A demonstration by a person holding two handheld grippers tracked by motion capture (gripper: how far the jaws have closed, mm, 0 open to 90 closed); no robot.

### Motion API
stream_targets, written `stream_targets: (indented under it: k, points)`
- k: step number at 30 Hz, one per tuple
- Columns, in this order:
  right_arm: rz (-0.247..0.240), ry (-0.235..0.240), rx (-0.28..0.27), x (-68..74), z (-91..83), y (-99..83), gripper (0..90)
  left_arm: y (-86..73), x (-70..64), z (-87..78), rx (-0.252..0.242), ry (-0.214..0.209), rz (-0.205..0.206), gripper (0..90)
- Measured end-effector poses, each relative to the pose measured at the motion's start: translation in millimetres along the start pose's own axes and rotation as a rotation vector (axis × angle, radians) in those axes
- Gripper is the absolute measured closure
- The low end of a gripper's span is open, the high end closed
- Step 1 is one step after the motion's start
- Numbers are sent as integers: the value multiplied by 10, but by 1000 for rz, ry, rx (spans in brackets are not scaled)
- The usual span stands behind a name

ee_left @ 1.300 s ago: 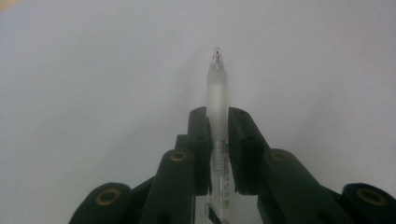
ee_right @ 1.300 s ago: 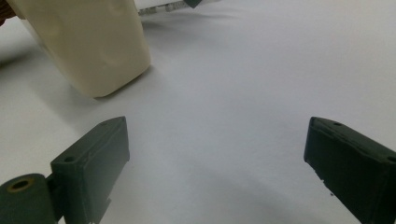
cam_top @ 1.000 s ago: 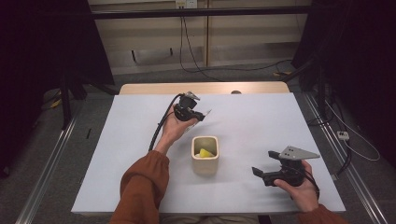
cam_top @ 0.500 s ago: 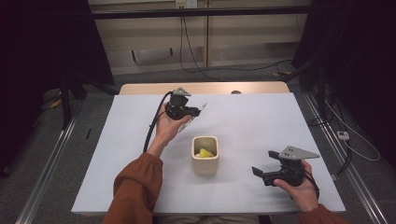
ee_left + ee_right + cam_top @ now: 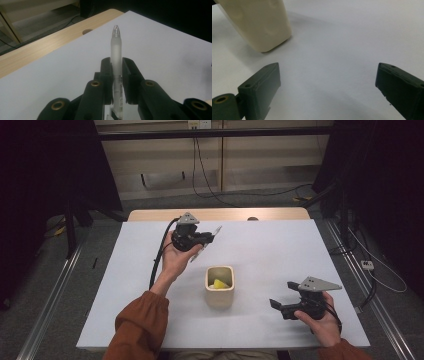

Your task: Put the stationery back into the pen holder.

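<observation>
- The left gripper (image 5: 207,238) hung raised over the white tabletop (image 5: 280,245), clamped on a frosted pen (image 5: 116,65)
- The right gripper (image 5: 280,306) sat wide open, holding nothing, near a cream cup (image 5: 220,285)

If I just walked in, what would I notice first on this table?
The frosted clear plastic pen pinched upright between the left gripper jaws, held up over the far side of the white table. Then the cream square cup mid-table, something yellow inside, and the right gripper wide open beside it.
</observation>
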State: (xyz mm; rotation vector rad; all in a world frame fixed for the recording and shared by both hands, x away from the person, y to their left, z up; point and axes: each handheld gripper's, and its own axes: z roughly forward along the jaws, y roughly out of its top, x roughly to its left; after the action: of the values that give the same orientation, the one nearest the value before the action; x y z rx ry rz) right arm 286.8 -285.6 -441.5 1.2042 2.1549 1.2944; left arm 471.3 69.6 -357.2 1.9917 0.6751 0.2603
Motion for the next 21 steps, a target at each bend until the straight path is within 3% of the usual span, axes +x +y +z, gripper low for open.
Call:
stream_targets:
  k: [11,21]
  points:
    - [-5,-6,-6,3,-4,-1,56,7,-130,-262,-95,19,24,802]
    - [-1,-6,-12,6,-5,-3,53,-4,-276,-410,-182,-21,34,802]
